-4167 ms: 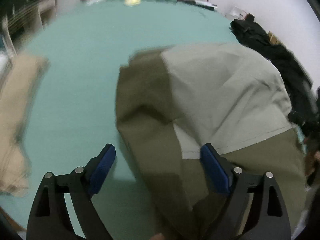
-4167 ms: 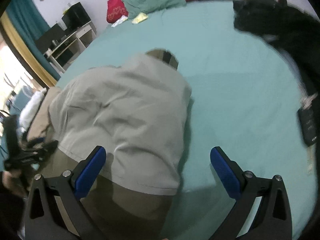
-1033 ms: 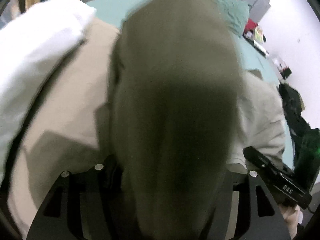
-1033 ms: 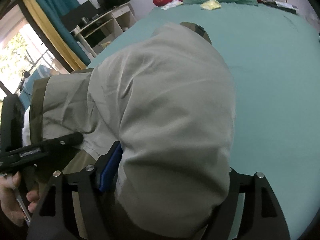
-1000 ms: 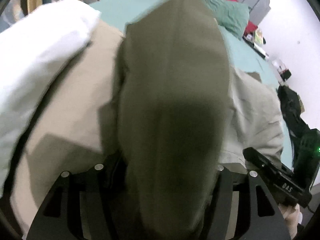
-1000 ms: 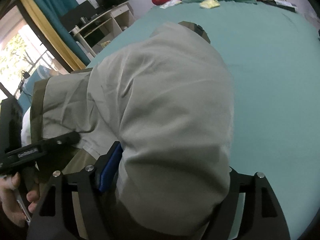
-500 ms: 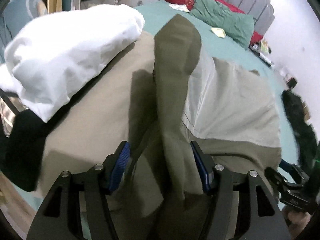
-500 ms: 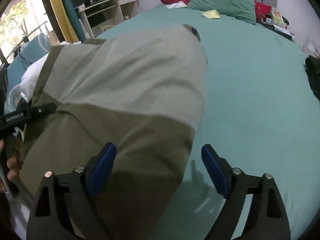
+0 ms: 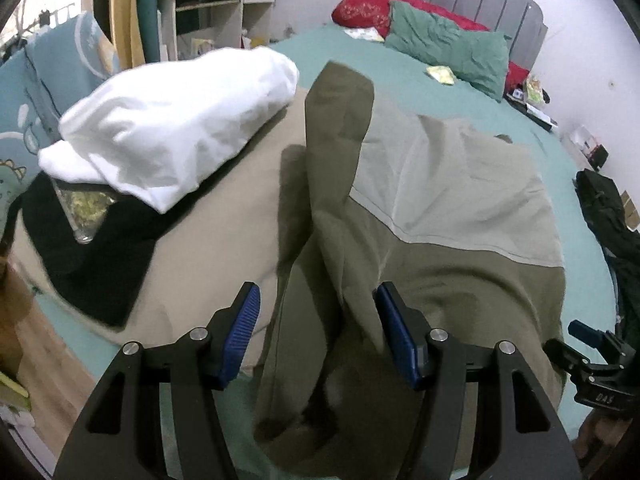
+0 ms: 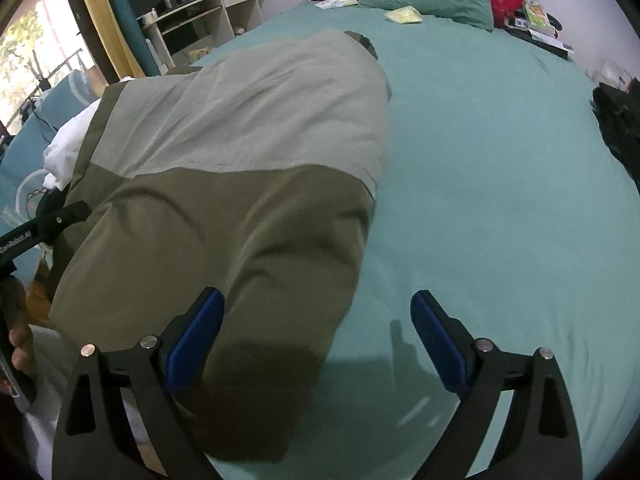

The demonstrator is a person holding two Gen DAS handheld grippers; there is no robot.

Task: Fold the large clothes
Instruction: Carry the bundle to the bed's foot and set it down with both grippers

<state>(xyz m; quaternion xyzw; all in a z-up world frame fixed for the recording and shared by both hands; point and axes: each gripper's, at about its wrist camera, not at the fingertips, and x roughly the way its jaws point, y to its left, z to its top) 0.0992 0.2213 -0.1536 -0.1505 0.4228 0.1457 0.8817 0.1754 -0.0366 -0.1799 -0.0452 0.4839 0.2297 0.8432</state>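
Item: two-tone olive and pale grey-green cloth garment [image 9: 432, 216], folded over itself, lying on the teal-sheeted bed [image 10: 500, 168] near its front edge.

Left claw [image 9: 316, 336]: jaws apart; a raised ridge of the dark olive cloth runs between them, with gaps showing beside each blue pad, so not clamped.

Right claw [image 10: 316, 344]: jaws have just been opening and stand wide, only the garment's near corner between them, unpinched.

Adjacent: white bundled cloth [image 9: 176, 120] and beige fabric [image 9: 216, 208], touching the garment's left side.

Risks:
- The upright ridge may flop sideways and spoil the fold.
- The near hem hangs toward the bed edge and may slide off.
- A careless regrasp could pick up the beige fabric too.
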